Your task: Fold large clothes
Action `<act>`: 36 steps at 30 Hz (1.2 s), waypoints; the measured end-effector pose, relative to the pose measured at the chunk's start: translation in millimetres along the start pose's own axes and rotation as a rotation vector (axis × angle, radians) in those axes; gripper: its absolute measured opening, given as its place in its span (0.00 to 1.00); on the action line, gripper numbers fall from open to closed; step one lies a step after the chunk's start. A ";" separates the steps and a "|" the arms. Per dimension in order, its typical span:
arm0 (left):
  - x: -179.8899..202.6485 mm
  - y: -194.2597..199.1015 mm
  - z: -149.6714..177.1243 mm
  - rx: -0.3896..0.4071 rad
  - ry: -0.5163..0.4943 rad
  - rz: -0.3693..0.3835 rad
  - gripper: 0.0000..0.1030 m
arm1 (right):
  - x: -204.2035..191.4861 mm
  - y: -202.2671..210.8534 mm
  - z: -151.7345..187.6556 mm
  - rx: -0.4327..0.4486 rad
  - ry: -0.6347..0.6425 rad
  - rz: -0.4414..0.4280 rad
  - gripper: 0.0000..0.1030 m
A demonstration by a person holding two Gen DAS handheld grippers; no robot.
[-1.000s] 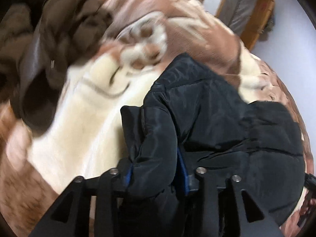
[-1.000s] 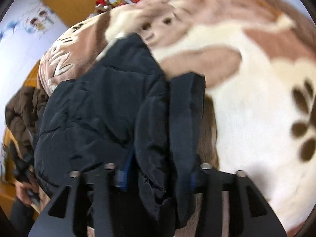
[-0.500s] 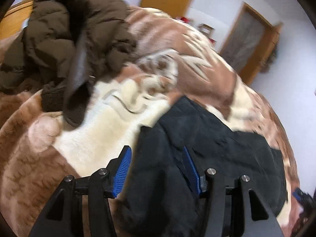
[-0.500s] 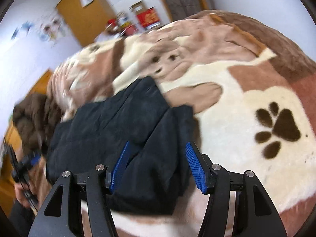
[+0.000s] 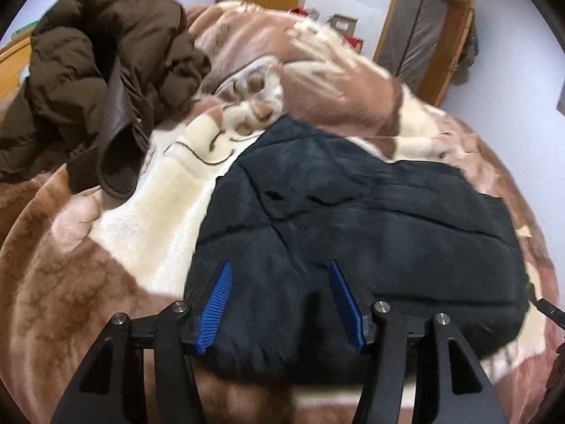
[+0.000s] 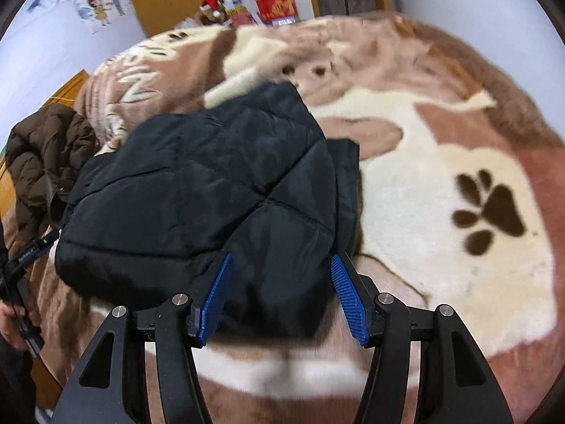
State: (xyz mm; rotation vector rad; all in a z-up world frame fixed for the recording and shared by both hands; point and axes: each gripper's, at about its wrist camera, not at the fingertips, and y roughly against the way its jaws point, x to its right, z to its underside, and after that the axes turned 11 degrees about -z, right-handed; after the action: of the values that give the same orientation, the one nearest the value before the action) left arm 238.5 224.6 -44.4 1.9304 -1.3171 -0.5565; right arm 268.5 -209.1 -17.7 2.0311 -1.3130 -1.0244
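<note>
Left wrist view first: the left gripper (image 5: pixel 280 304) now has its fingers (image 5: pixel 215 305) spread wide, where a second ago they were clamped on a fold of the black jacket (image 5: pixel 370 226). The jacket lies flat across the middle and right of the frame as a compact padded bundle on the bed blanket (image 5: pixel 116 265), and its near edge sits between the open fingers, apparently without being pinched. At the upper left a brown coat (image 5: pixel 95 70) sits in a loose heap, unfolded and apart from the black one. The picture is less smeared than half a second ago, so the hand seems to be settling.

Right wrist view next: the right gripper (image 6: pixel 280 298) shows the same change, its blue fingers (image 6: pixel 348 300) apart with the jacket's corner lying slack in the gap rather than squeezed. The black jacket fills the centre and left of this frame, doubled over on itself, with a lower layer peeking out along its right edge. The brown coat shows at the far left edge, and the paw print (image 6: pixel 489 212) on the blanket is bare at the right.

Both releases together suggest to me that this fold has been laid down and let go. I'd guess the black jacket is nearly done, while the brown coat awaits its turn.
</note>
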 end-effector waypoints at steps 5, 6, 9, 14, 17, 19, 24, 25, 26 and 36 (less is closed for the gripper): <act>17.3 68.8 40.8 0.043 -0.041 0.013 0.66 | -31.2 48.7 41.7 0.051 0.043 0.003 0.57; 20.7 82.0 50.9 0.043 -0.048 0.015 0.67 | -35.8 52.8 46.6 0.055 0.049 0.004 0.57; 31.5 118.0 77.6 0.048 -0.065 0.027 0.68 | -55.6 74.3 74.0 0.056 0.082 0.005 0.57; 50.1 166.1 112.3 0.051 -0.111 0.029 0.69 | -75.5 102.2 110.4 0.053 0.133 -0.001 0.57; 58.2 187.1 127.4 0.053 -0.140 0.034 0.69 | -85.8 116.0 127.0 0.051 0.184 0.005 0.57; 61.9 196.9 134.7 0.051 -0.160 0.032 0.69 | -92.1 123.8 134.3 0.058 0.210 0.007 0.57; 63.1 215.0 144.7 0.054 -0.148 0.042 0.69 | -105.8 138.4 145.5 0.090 0.271 0.010 0.57; 63.3 217.4 146.1 0.055 -0.144 0.047 0.69 | -107.4 139.6 147.3 0.092 0.276 0.010 0.57; 64.2 218.8 147.3 0.059 -0.143 0.048 0.69 | -108.7 139.4 148.0 0.092 0.281 0.010 0.57; 60.6 215.2 155.1 0.041 -0.129 0.040 0.69 | -113.9 131.2 153.1 0.064 0.284 0.006 0.57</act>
State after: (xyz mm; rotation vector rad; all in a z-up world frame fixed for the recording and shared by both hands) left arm 23.0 72.5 22.3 1.9243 -1.4554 -0.6482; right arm 46.5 -160.2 26.6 2.1258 -1.2135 -0.6673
